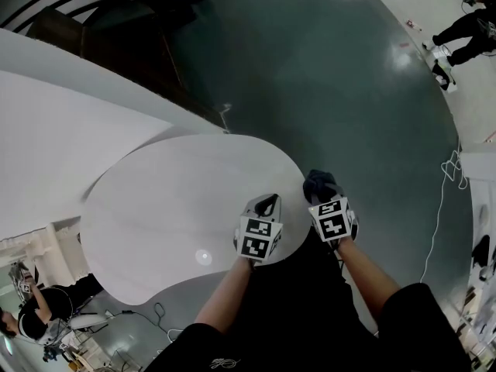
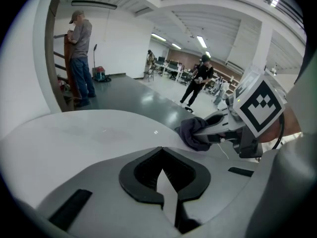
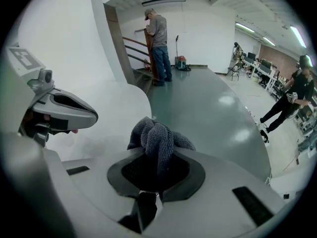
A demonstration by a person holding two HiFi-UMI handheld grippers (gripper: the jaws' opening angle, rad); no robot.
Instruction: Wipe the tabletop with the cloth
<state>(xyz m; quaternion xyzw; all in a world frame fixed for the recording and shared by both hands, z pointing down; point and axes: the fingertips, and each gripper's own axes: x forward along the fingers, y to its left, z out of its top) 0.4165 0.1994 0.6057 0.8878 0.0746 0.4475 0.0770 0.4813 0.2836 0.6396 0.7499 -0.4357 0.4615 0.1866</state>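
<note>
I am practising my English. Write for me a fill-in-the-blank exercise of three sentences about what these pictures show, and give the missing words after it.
1. The right gripper is shut on a bunched, dark grey piece of fabric, the ___.
2. The left gripper has its jaws together and holds ___ between them.
3. The large, smooth, round tabletop is ___ in colour.

Missing words: cloth; nothing; white.

Readable text: I find none | white marker cubes [image 1: 259, 239]: black square patterns only | black shirt print [image 1: 222, 360]: illegible to me
</note>
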